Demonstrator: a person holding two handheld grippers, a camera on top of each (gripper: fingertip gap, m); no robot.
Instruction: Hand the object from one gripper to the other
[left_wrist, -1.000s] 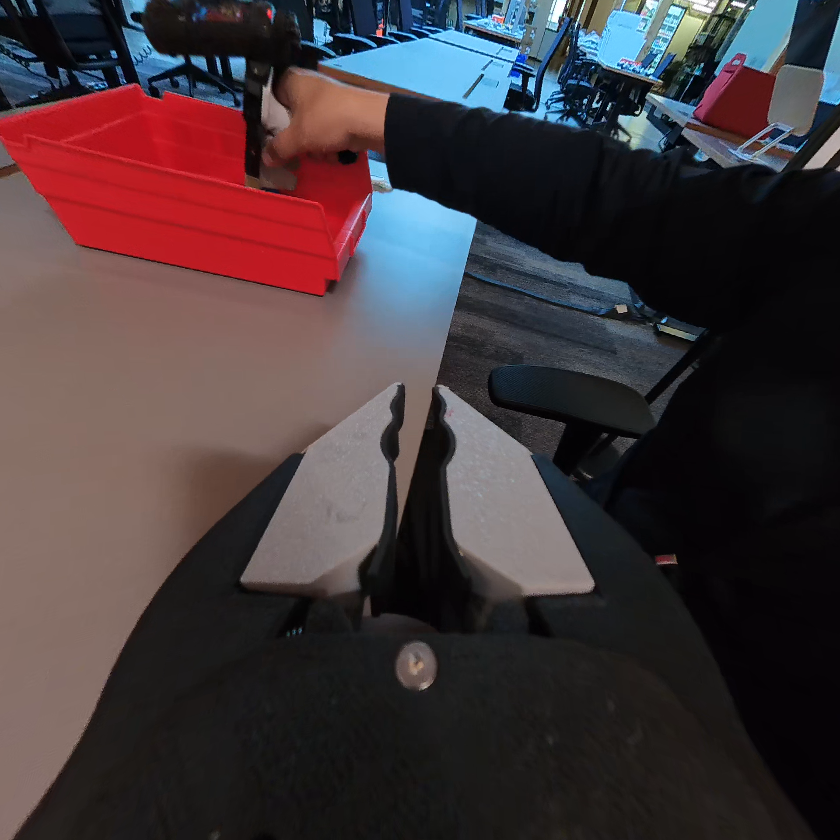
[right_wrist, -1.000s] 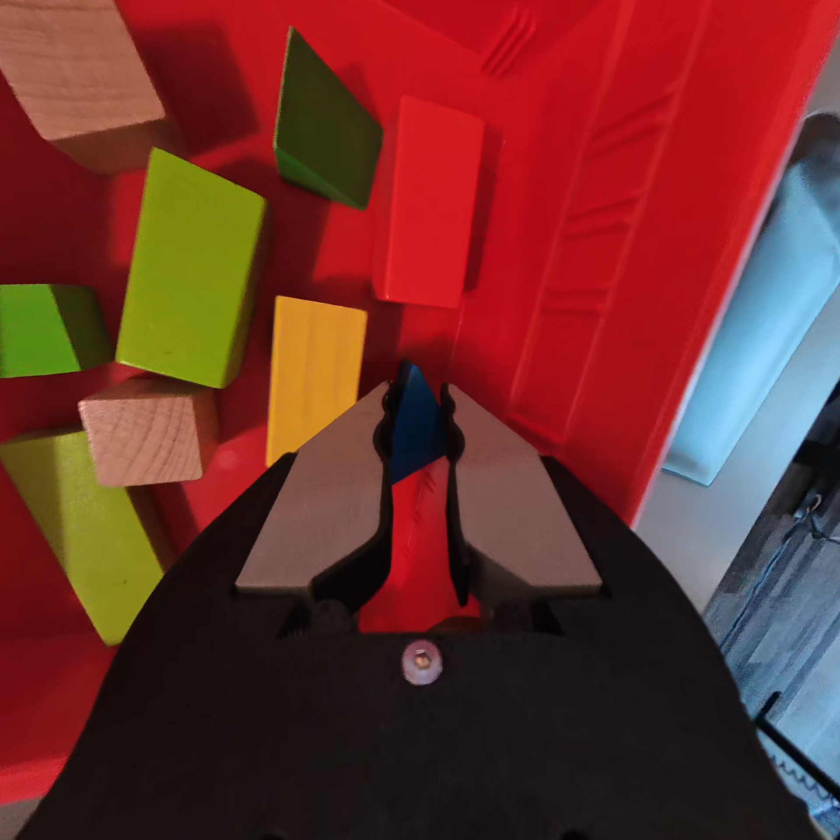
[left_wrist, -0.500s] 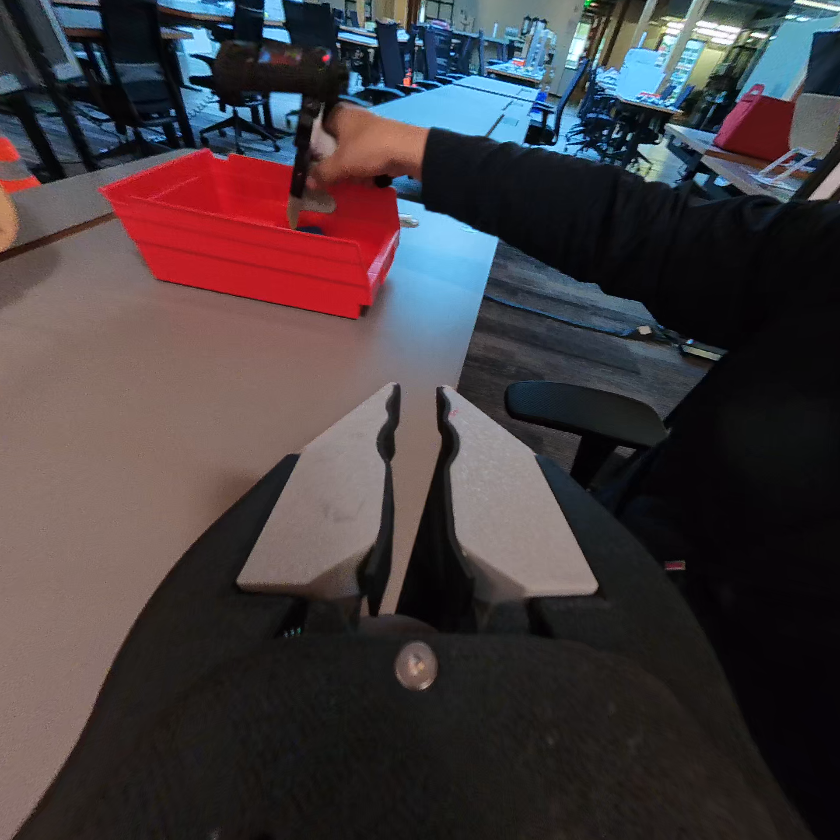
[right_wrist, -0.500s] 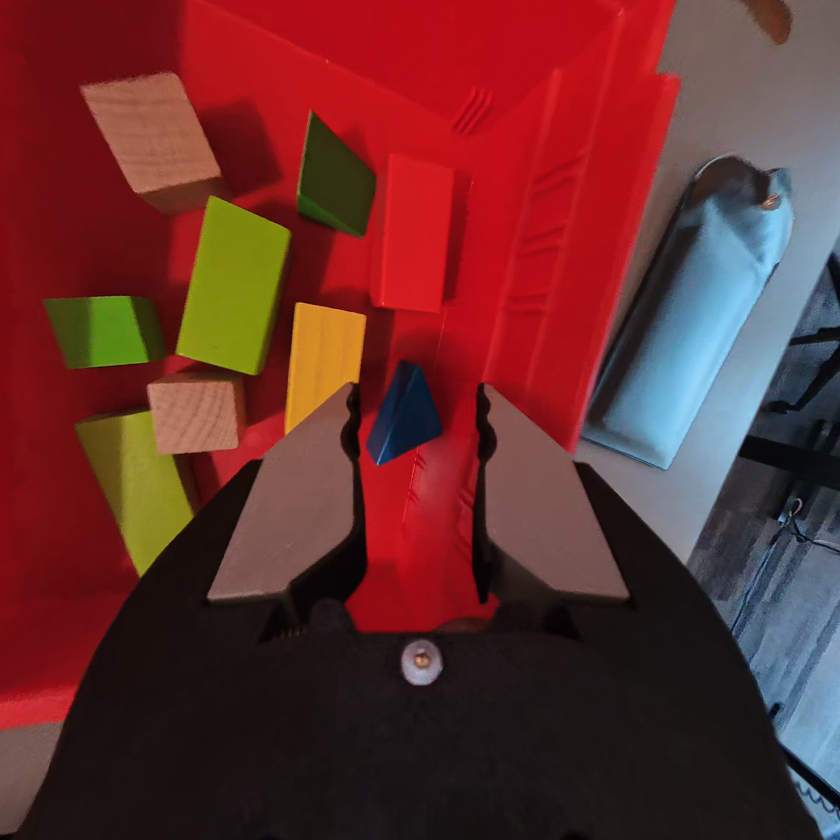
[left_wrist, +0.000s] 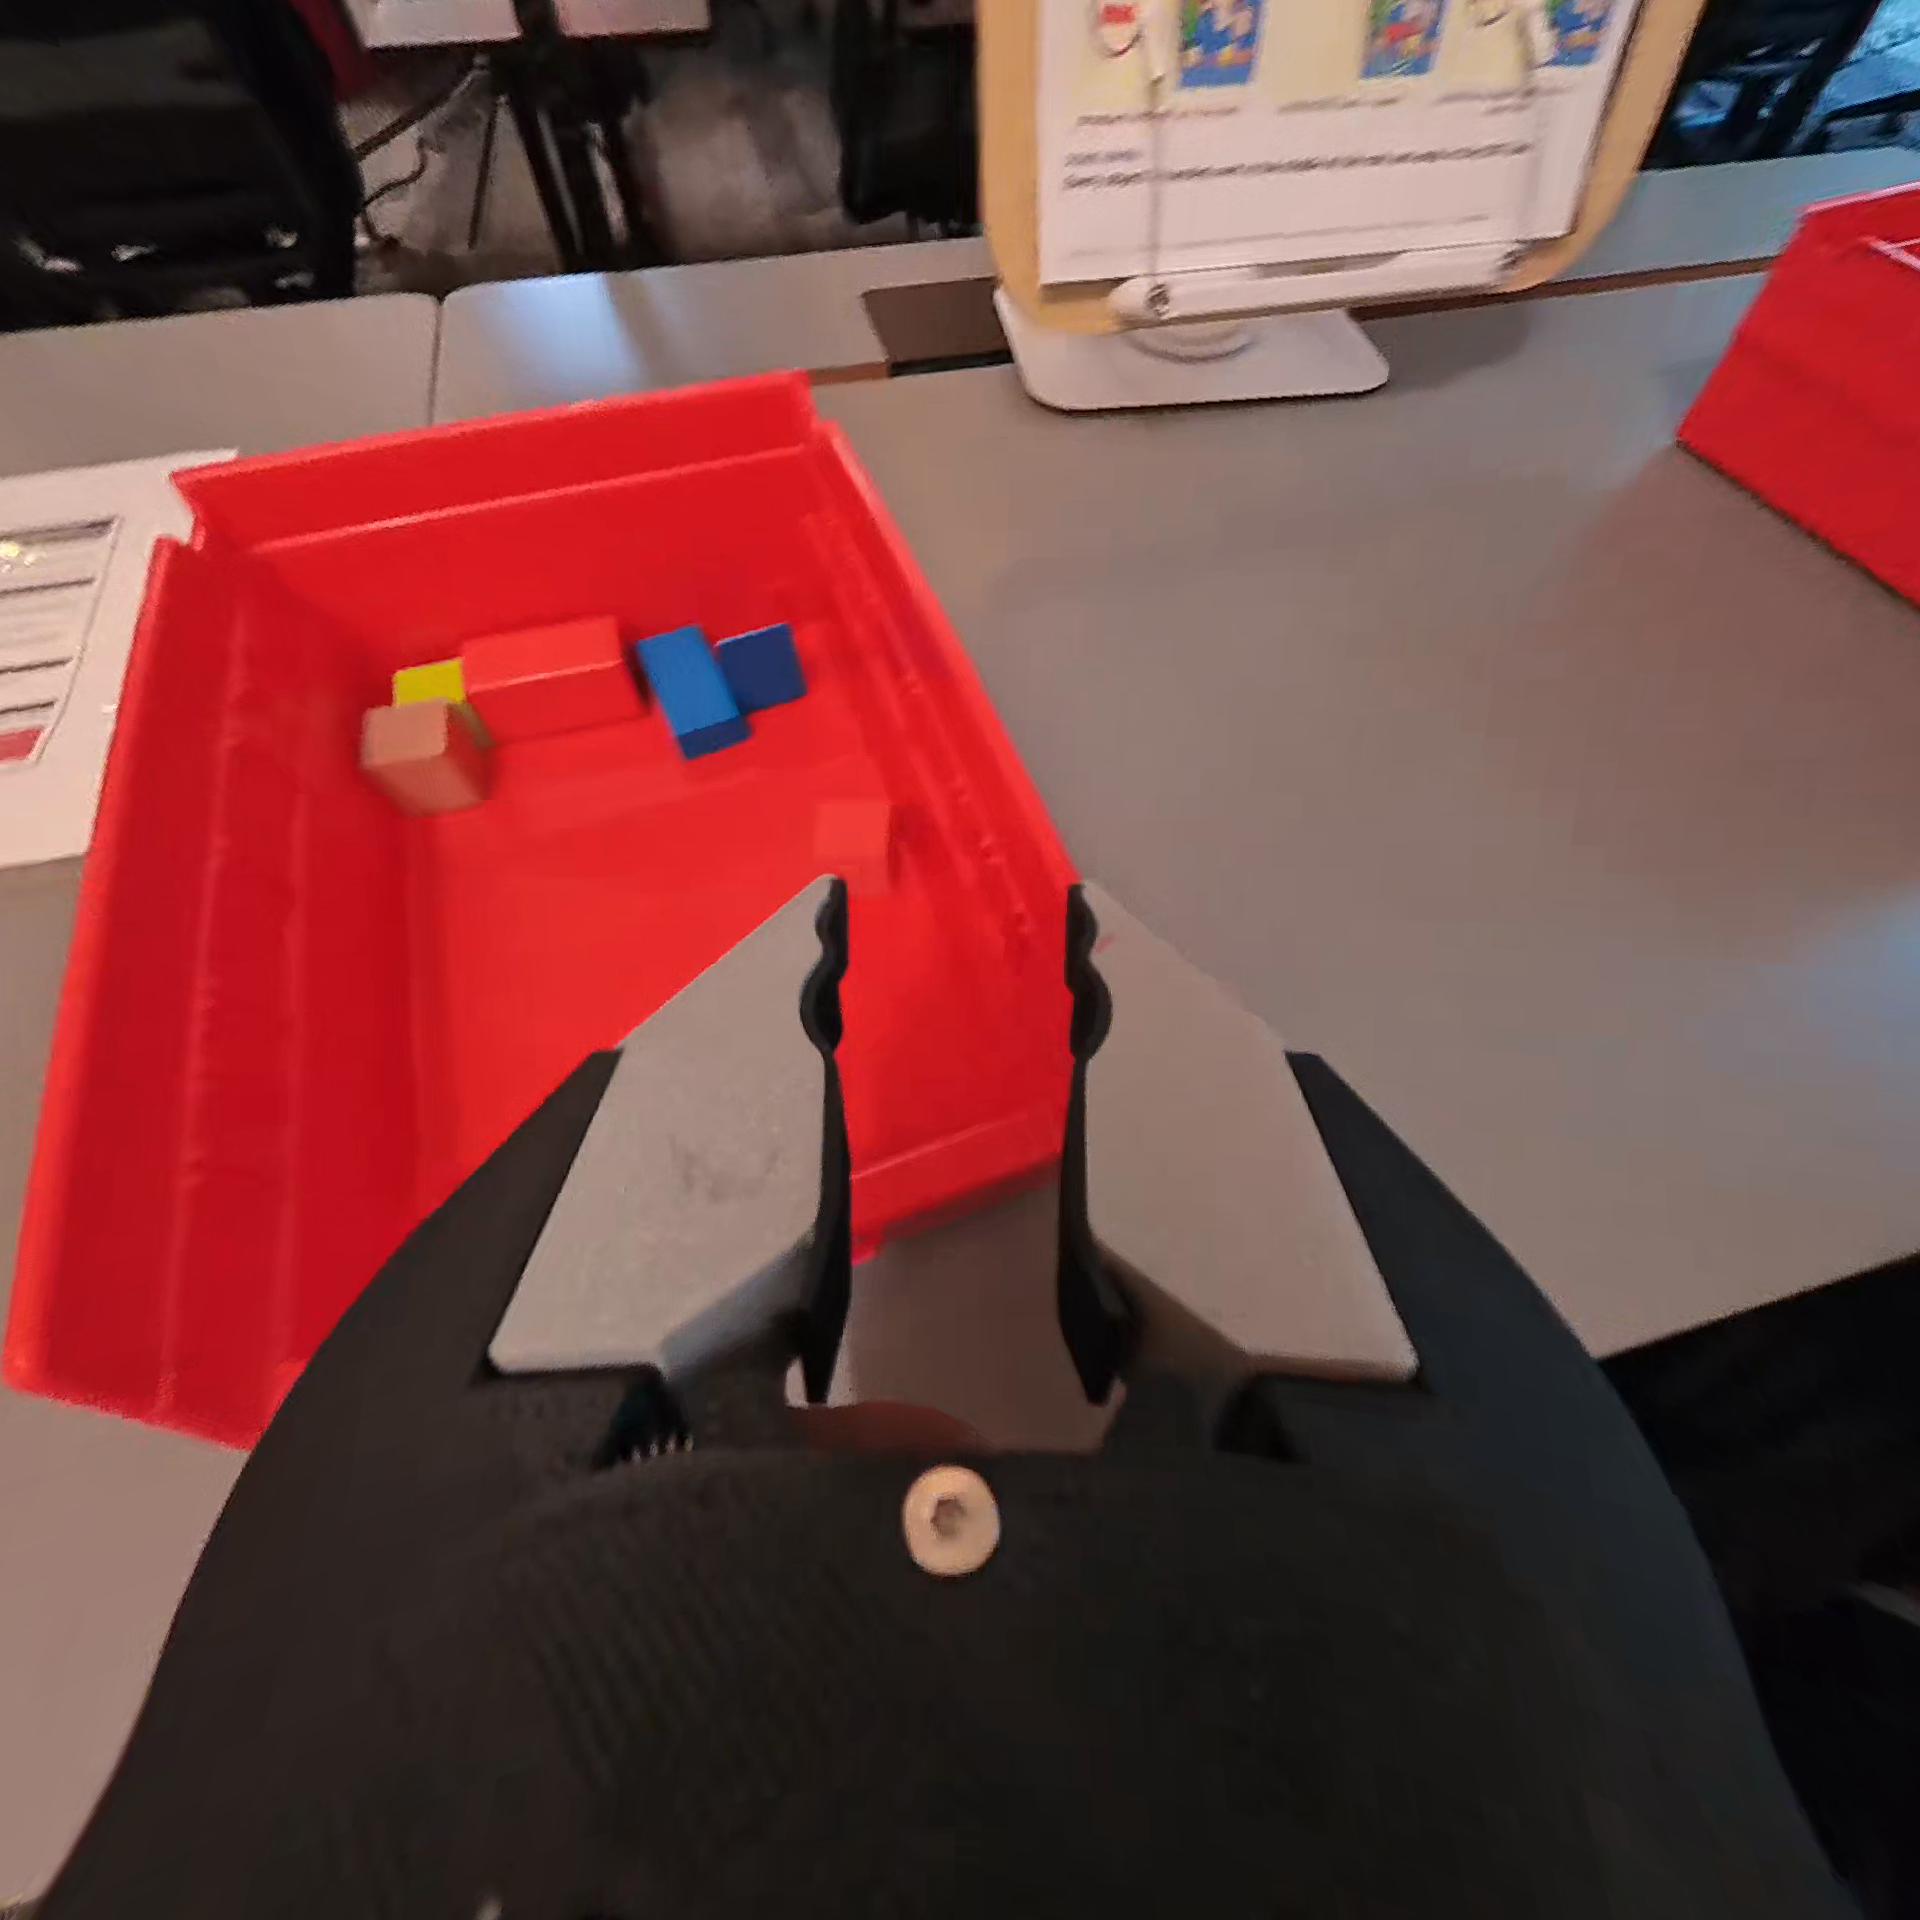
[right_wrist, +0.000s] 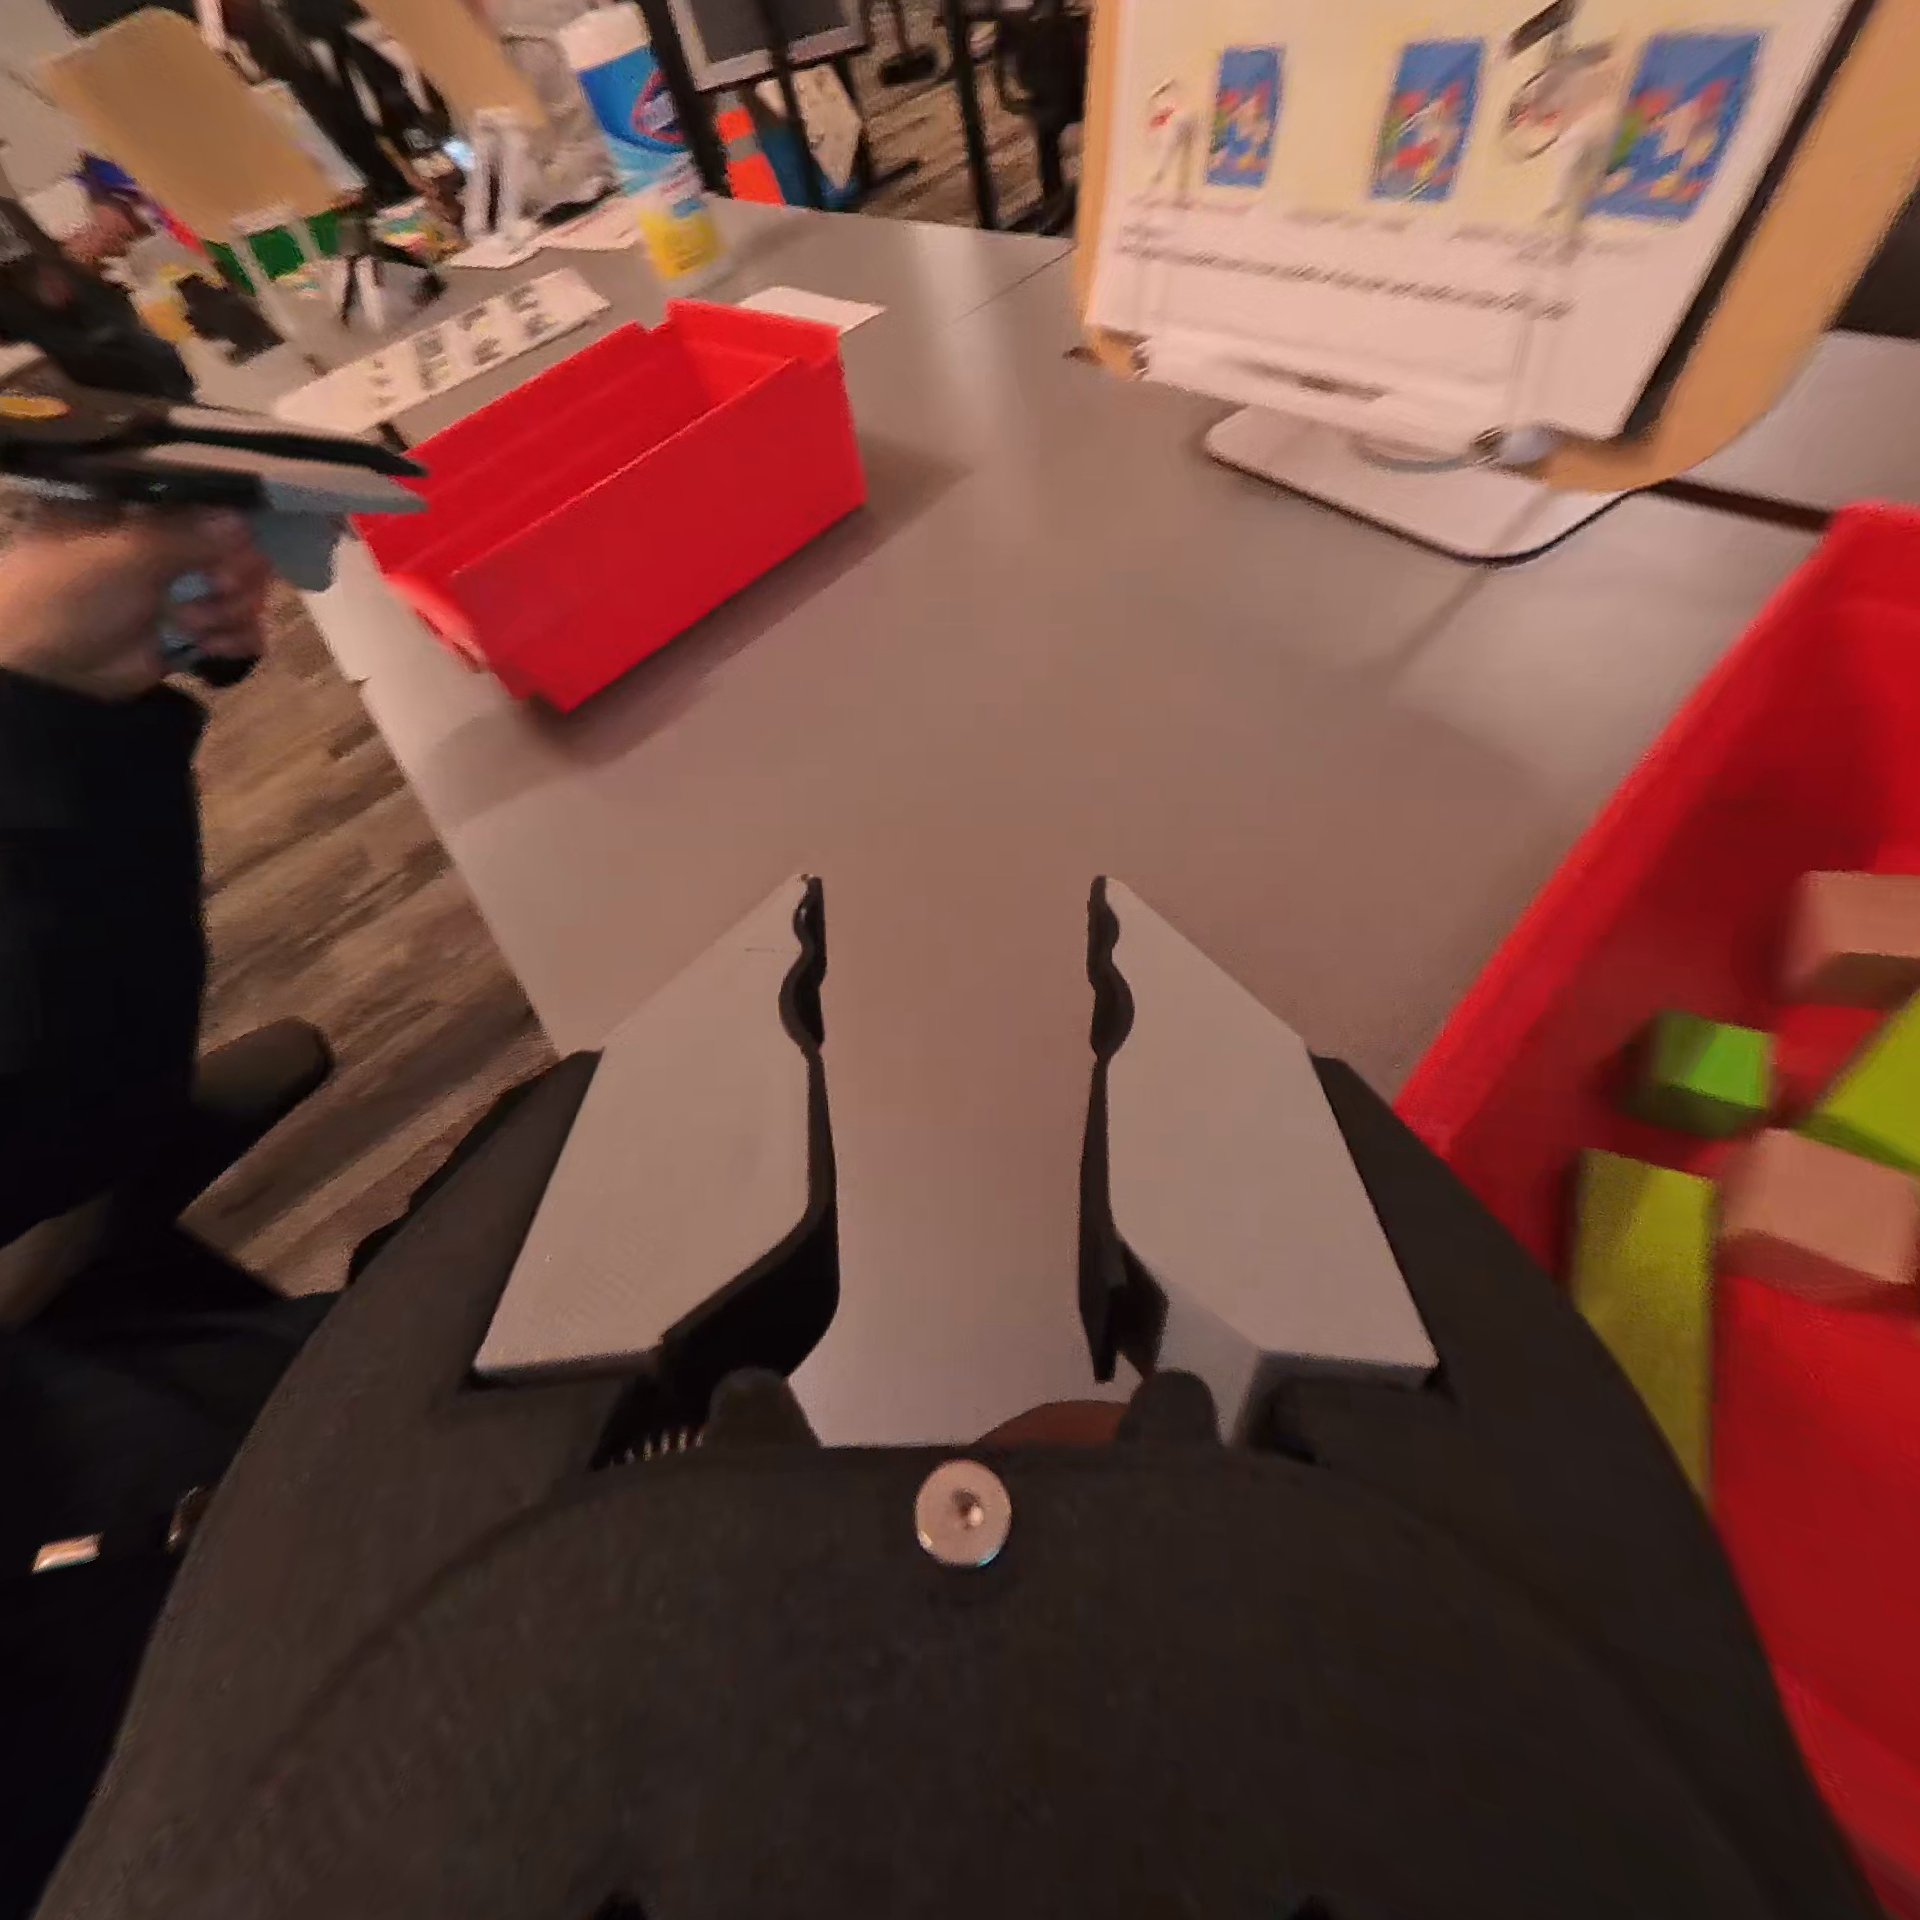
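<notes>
My left gripper (left_wrist: 953, 904) is open and empty, above the near right corner of a red bin (left_wrist: 260, 935). That bin holds a blue block (left_wrist: 691, 686), a dark blue block (left_wrist: 764, 665), a red block (left_wrist: 551, 675), a yellow block (left_wrist: 428, 681), a wooden cube (left_wrist: 421, 758) and a small red cube (left_wrist: 854, 842). My right gripper (right_wrist: 953, 899) is open and empty over the bare grey table (right_wrist: 1039, 675). Beside it on the right is a second red bin (right_wrist: 1662, 831) with green (right_wrist: 1704, 1075) and wooden (right_wrist: 1818, 1205) blocks. The left gripper (right_wrist: 400, 483) also shows there, far left.
A display on a white stand (left_wrist: 1195, 353) is at the back of the table. Printed sheets (left_wrist: 62, 644) lie left of the left bin. The table's front edge and a chair (right_wrist: 260, 1060) are at the lower left. The second bin's corner (left_wrist: 1818, 416) shows at the far right. One gripper's finger ends stand about 45 cm off the other's.
My right gripper opened, left the blue triangular block in its bin and drew back over the table. My left gripper swung over the other bin and opened.
</notes>
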